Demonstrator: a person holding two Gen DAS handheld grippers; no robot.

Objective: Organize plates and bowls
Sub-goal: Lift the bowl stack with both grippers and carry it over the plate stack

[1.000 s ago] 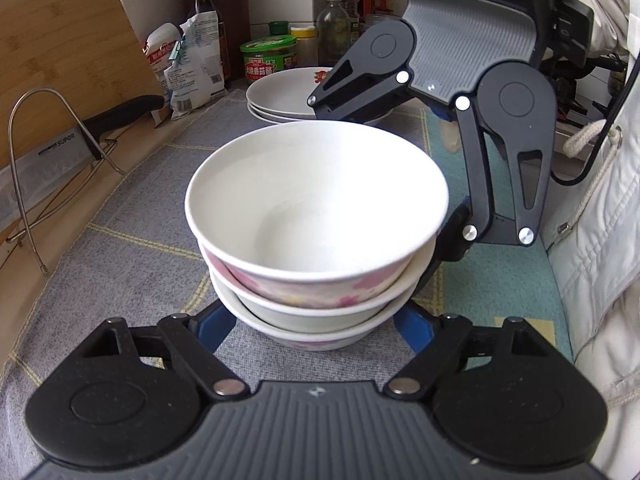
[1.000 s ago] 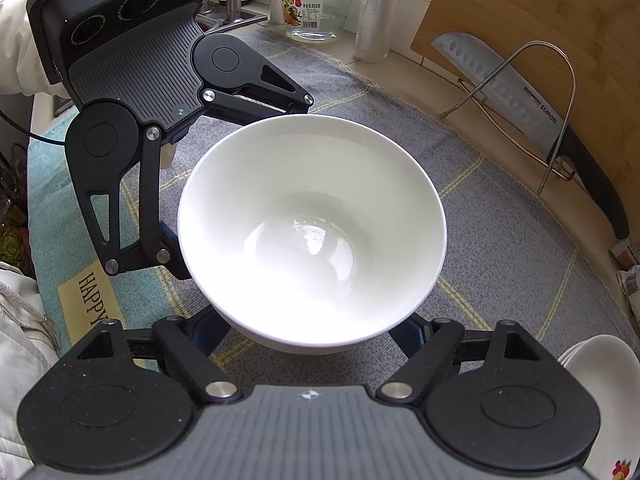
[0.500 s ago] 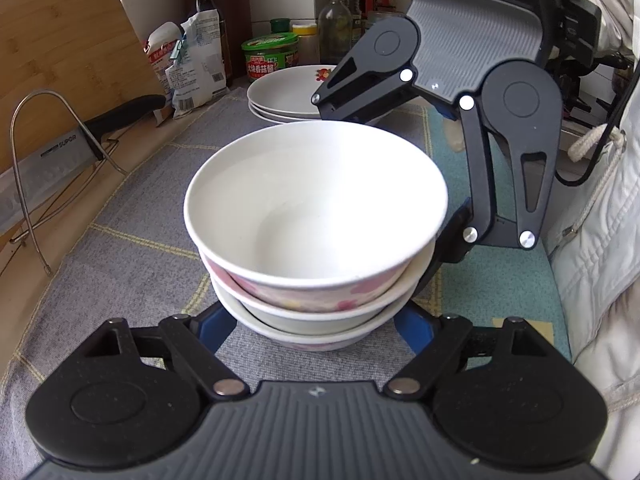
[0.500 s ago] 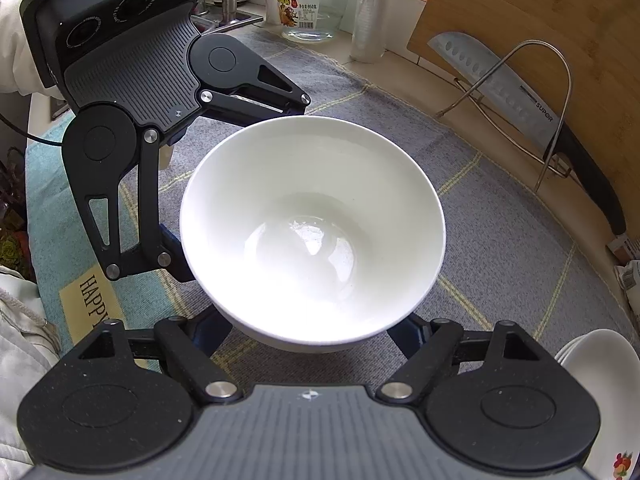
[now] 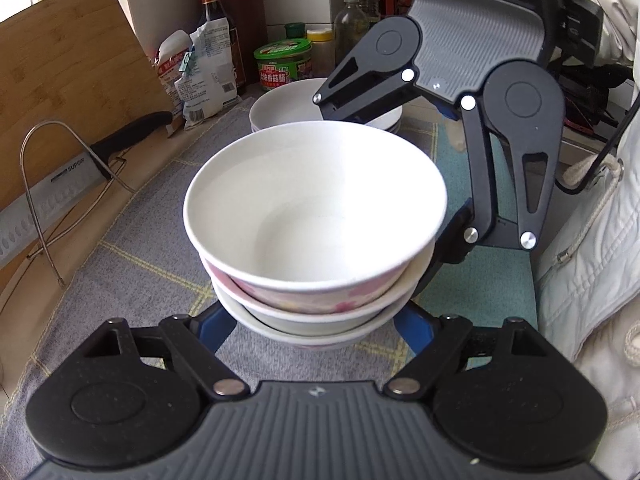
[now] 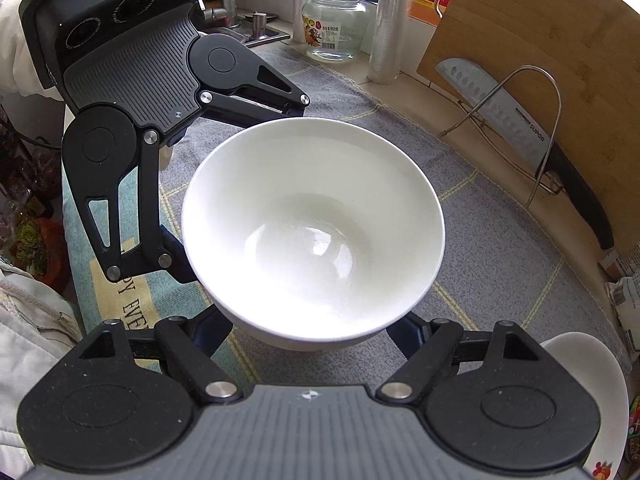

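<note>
Both tongs, left tongs [image 5: 316, 320] and right tongs [image 6: 310, 334], clench the stack of bowls [image 5: 316, 220] from opposite sides, sharing its weight just above the surface [image 5: 132, 240]; plates [image 5: 288, 100] wait far behind.

Around my work: a wooden cutting board [image 5: 72, 68] leaning upright, a knife [image 6: 520, 128] propped against a wire stand [image 5: 60, 184], a dark sauce bottle [image 5: 218, 28], a green-lidded tub [image 5: 284, 65], a glass jar [image 6: 335, 20], and a grey checked cloth [image 6: 500, 240] underneath.
</note>
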